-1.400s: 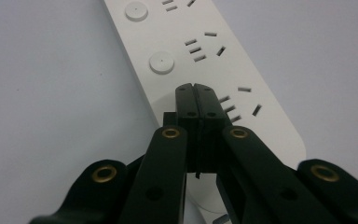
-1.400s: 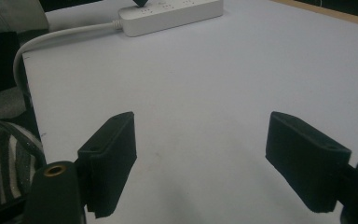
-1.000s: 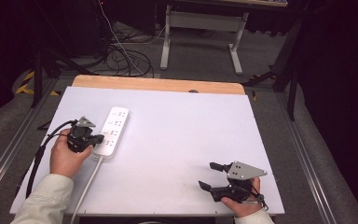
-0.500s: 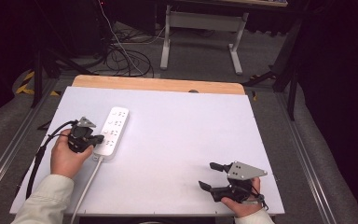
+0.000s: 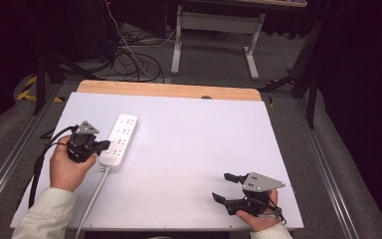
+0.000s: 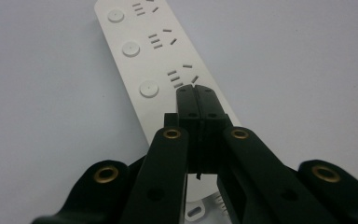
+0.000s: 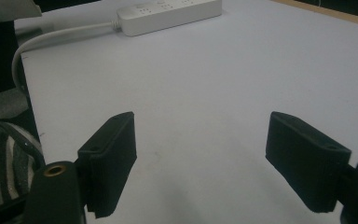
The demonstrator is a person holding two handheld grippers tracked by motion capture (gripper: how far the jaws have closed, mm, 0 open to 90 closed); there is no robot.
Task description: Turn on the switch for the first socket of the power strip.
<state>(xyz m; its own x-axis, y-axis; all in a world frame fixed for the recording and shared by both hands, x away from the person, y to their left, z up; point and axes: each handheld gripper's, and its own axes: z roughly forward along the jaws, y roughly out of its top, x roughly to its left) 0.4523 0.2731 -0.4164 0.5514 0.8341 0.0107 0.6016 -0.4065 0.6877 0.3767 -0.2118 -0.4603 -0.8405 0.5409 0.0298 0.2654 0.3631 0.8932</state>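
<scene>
The left claw (image 6: 198, 100) (pressed closed) is being held over the strip's (image 5: 119, 139) near end; the right claw (image 5: 230, 188) is being kept open, well apart.

White strip, black claws, pale tabletop

A white power strip (image 5: 120, 140) with grey socket slots and a white cord (image 5: 93, 197) is seen just beside the black left claw (image 5: 108, 145), whose brass-coloured rivets are shown in the left gripper view. The black right claw (image 5: 227, 186) is topped by a grey plate, and its pads (image 7: 114, 154) are matt black. Both are set against a pale lavender-white tabletop (image 5: 194, 144) edged in light wood at the far side. A cream sleeve (image 5: 47, 214) is seen behind the left claw; grey floor (image 5: 328, 149) lies beyond.
</scene>
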